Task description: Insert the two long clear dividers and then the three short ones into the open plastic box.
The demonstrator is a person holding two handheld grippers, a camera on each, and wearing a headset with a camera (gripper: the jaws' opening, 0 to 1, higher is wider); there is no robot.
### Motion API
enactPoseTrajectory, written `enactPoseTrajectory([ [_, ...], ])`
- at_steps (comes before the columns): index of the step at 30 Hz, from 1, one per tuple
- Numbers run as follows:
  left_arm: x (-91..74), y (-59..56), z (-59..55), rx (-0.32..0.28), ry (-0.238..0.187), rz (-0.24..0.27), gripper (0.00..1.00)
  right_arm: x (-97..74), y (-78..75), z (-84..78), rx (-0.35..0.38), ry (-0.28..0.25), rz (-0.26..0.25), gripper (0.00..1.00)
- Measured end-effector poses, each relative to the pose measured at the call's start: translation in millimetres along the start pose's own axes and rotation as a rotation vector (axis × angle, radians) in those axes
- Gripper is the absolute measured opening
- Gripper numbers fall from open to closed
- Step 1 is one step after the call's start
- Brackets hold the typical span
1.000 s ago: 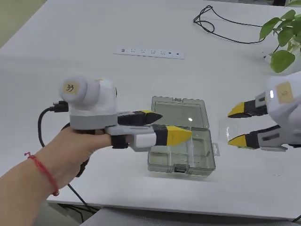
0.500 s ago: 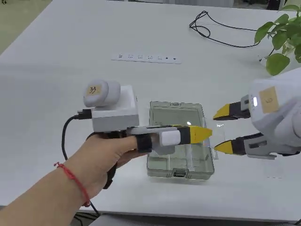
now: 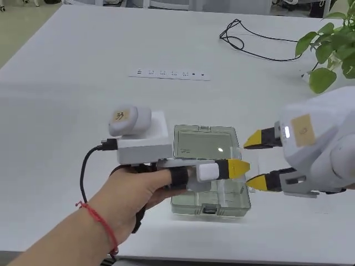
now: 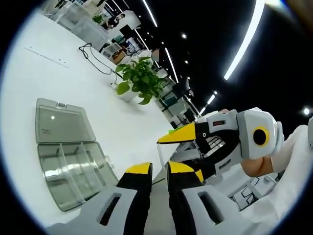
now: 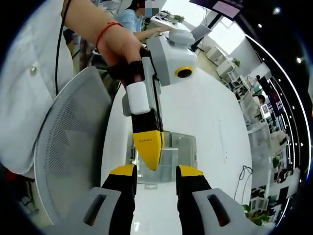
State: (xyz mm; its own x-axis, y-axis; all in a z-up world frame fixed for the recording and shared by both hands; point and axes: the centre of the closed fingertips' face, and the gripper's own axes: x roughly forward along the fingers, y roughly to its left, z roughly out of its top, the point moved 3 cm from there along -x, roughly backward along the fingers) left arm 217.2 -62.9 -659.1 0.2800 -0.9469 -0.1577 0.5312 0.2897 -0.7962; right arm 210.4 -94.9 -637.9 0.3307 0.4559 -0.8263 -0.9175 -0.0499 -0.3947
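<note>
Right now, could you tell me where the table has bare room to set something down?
Bare: the table left of the power strip, and the band between that strip and the box. Beyond the strip it's bare up to the cable. Crowded: the box's right side, where left gripper and right gripper meet, and the plant corner.

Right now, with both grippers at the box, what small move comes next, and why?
Probably ease the right gripper toward the tips of the left gripper: its jaws stand open facing them over the open box, while the left jaws sit close together. Whether they pinch a clear divider I cannot tell.
</note>
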Motion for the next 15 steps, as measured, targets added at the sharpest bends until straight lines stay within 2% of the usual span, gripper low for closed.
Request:
enactPoseTrajectory([
  [4, 0.7, -2.8, -1.0, 0.012, 0.001, -0.008, 0.00, 0.9, 0.1, -0.2, -0.003, 0.006, -0.002, 0.33],
  [15, 0.8, -3.2, 0.1, -0.008, -0.017, -0.002, 0.00, 1.8, -0.8, 0.1, -0.019, 0.004, -0.013, 0.33],
])
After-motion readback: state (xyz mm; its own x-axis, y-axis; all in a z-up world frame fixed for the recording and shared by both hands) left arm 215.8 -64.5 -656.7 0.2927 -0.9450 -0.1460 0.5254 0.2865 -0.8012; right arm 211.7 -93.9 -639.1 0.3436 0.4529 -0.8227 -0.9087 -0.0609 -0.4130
